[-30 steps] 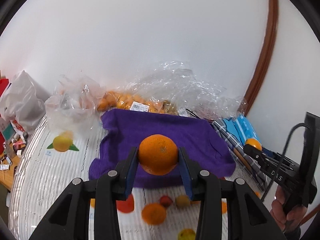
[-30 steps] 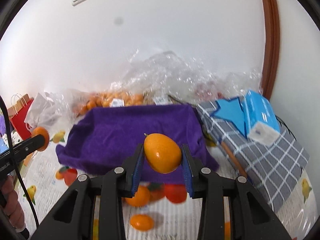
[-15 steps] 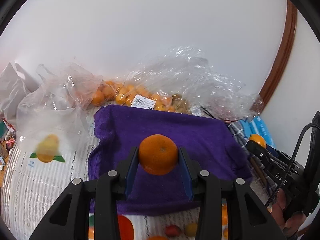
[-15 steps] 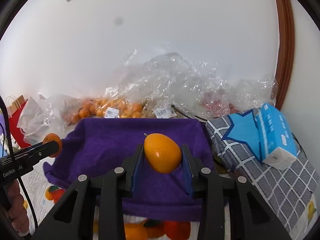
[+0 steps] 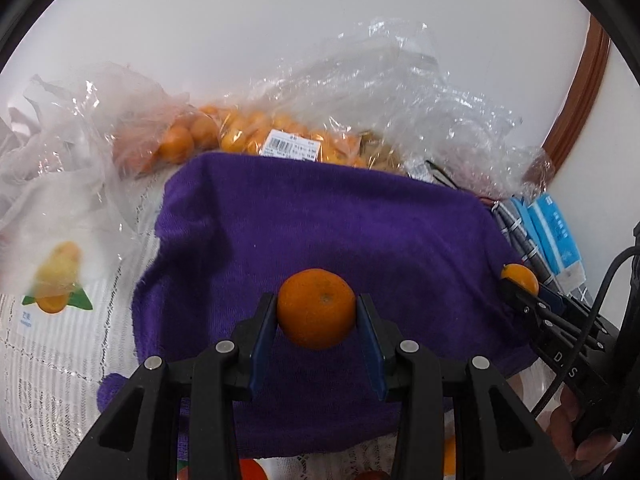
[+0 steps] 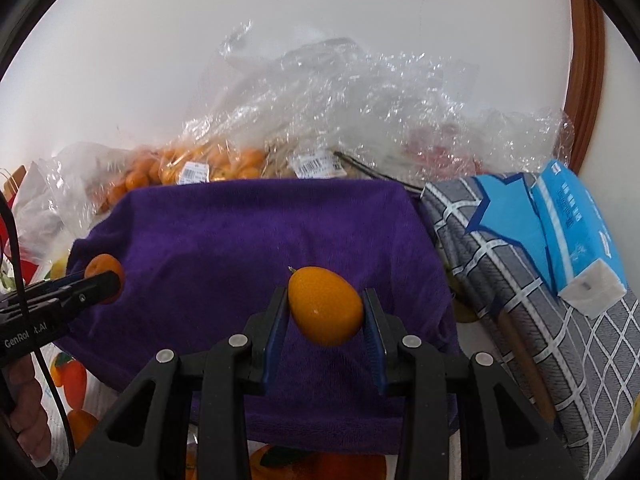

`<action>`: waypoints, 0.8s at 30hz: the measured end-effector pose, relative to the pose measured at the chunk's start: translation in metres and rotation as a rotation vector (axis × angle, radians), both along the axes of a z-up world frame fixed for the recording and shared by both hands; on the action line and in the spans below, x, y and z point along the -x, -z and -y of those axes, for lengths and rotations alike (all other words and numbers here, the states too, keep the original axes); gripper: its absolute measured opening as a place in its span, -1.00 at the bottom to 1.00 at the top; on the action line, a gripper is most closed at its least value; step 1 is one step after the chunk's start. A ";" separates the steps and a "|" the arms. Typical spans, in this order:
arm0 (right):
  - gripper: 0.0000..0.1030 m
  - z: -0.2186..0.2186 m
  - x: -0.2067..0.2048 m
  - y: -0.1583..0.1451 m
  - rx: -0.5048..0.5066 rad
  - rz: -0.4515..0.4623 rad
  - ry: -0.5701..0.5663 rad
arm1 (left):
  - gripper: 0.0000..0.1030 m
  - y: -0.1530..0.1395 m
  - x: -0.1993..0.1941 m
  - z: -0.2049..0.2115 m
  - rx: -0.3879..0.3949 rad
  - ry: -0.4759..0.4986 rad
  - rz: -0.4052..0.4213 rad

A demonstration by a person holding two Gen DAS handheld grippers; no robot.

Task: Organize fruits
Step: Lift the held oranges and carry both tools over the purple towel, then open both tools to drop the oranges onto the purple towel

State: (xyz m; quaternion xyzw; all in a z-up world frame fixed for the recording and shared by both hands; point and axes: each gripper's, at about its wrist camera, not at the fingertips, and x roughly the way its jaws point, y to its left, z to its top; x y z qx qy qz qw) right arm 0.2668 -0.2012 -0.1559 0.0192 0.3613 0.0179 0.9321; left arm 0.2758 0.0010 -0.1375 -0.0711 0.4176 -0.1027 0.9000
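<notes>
My left gripper (image 5: pixel 317 332) is shut on a round orange tangerine (image 5: pixel 316 307), held above the middle of a purple towel (image 5: pixel 320 224). My right gripper (image 6: pixel 325 324) is shut on a smooth egg-shaped orange fruit (image 6: pixel 325 305), held above the same purple towel (image 6: pixel 248 240). Each gripper shows in the other's view: the right one (image 5: pixel 520 286) at the towel's right edge, the left one (image 6: pixel 102 280) at its left edge. The towel's surface is bare.
Clear plastic bags of small oranges (image 5: pixel 240 140) lie behind the towel against the white wall. A grey checked cloth (image 6: pixel 540 320) with a blue tissue pack (image 6: pixel 576 236) lies to the right. The fruit-print tablecloth (image 5: pixel 56 320) shows at the left.
Both grippers have moved forward over the purple towel, each still holding its fruit. The loose fruits near the towel's front edge have dropped out of view.
</notes>
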 end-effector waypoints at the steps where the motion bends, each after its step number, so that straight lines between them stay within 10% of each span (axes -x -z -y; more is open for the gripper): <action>1: -0.30 0.001 -0.001 0.002 -0.002 -0.007 0.000 | -0.26 0.001 -0.001 0.002 -0.012 0.002 -0.004; 24: -0.28 -0.001 0.001 0.013 -0.001 -0.054 -0.020 | -0.15 0.017 0.001 0.015 -0.085 0.034 -0.049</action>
